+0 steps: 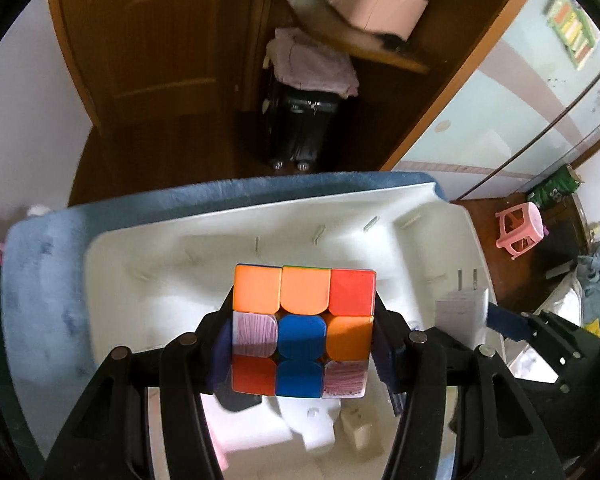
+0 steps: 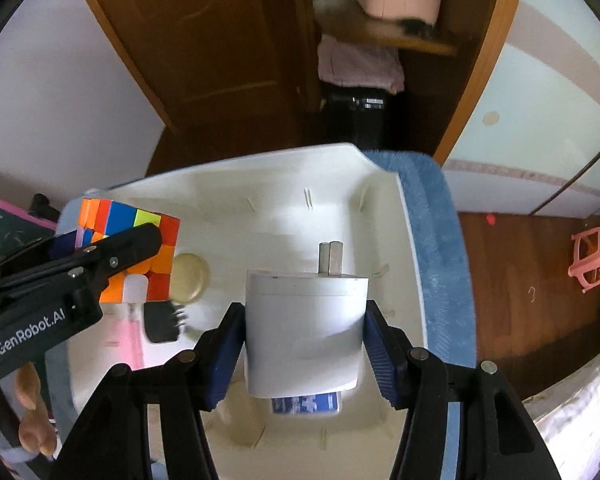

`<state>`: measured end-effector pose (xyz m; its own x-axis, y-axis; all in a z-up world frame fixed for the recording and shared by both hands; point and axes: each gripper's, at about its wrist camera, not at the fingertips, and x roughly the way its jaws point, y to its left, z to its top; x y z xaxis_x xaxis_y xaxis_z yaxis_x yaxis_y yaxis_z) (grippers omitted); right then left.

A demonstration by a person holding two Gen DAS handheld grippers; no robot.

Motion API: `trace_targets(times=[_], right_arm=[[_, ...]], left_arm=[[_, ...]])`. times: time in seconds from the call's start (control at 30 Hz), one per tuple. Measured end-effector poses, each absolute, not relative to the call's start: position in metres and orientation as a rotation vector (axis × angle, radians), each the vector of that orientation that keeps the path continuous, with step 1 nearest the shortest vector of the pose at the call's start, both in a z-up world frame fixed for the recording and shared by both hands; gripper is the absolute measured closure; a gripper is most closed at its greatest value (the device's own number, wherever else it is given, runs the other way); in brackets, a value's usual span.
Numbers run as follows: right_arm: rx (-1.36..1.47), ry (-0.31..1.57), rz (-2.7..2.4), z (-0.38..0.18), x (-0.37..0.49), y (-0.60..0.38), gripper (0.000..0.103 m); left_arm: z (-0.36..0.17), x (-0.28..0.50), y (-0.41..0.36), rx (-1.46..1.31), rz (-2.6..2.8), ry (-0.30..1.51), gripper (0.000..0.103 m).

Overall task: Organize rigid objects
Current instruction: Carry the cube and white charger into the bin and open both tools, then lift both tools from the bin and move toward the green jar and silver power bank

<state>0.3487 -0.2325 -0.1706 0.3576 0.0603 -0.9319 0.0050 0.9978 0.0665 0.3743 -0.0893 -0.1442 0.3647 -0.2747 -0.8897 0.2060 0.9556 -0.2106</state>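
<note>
My left gripper point(image 1: 302, 344) is shut on a colourful puzzle cube point(image 1: 304, 328) and holds it above a white plastic bin point(image 1: 112, 280). The cube point(image 2: 140, 248) and left gripper also show at the left of the right wrist view. My right gripper point(image 2: 304, 348) is shut on a white plug adapter point(image 2: 304, 332) with two metal prongs point(image 2: 331, 258), held over the same bin point(image 2: 380, 208). The adapter point(image 1: 462, 312) shows at the right in the left wrist view. In the bin lie a round beige disc point(image 2: 188, 278), a black comb-like piece point(image 2: 162, 326) and a blue-labelled item point(image 2: 304, 404).
The bin rests on a blue fuzzy cover point(image 1: 40, 280). Behind it stand a brown wooden door point(image 2: 220, 60), a dark suitcase point(image 1: 300, 120) with cloth on top and a shelf with a pink box point(image 1: 380, 4). A pink stool point(image 2: 592, 264) stands on the wooden floor to the right.
</note>
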Motion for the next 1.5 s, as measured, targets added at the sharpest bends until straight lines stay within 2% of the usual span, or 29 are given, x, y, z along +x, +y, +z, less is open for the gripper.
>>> trace_targets(times=[0.3, 0.47, 0.53, 0.6, 0.67, 1.03, 1.5], right_arm=[[0.027, 1.240, 0.018, -0.209, 0.383, -0.230, 0.044], [0.002, 1.206, -0.001, -0.209, 0.387, -0.228, 0.043], [0.011, 1.189, 0.008, -0.204, 0.384, -0.228, 0.039], [0.015, 1.182, 0.012, -0.199, 0.381, -0.231, 0.039], [0.021, 1.177, 0.016, -0.195, 0.373, -0.236, 0.039], [0.048, 1.131, 0.035, -0.161, 0.323, -0.252, 0.039], [-0.006, 0.997, 0.167, -0.070, 0.224, -0.217, 0.039]], left_arm=[[-0.169, 0.396, -0.098, -0.108, -0.296, 1.188, 0.043], [-0.173, 0.394, -0.101, -0.101, -0.263, 1.194, 0.042], [-0.171, 0.392, -0.099, -0.104, -0.256, 1.192, 0.037], [-0.162, 0.388, -0.096, -0.132, -0.261, 1.170, 0.018], [-0.151, 0.384, -0.093, -0.147, -0.265, 1.147, 0.010], [-0.085, 0.339, -0.078, -0.132, -0.224, 1.042, 0.010], [-0.010, 0.238, -0.046, -0.105, -0.126, 0.936, 0.010]])
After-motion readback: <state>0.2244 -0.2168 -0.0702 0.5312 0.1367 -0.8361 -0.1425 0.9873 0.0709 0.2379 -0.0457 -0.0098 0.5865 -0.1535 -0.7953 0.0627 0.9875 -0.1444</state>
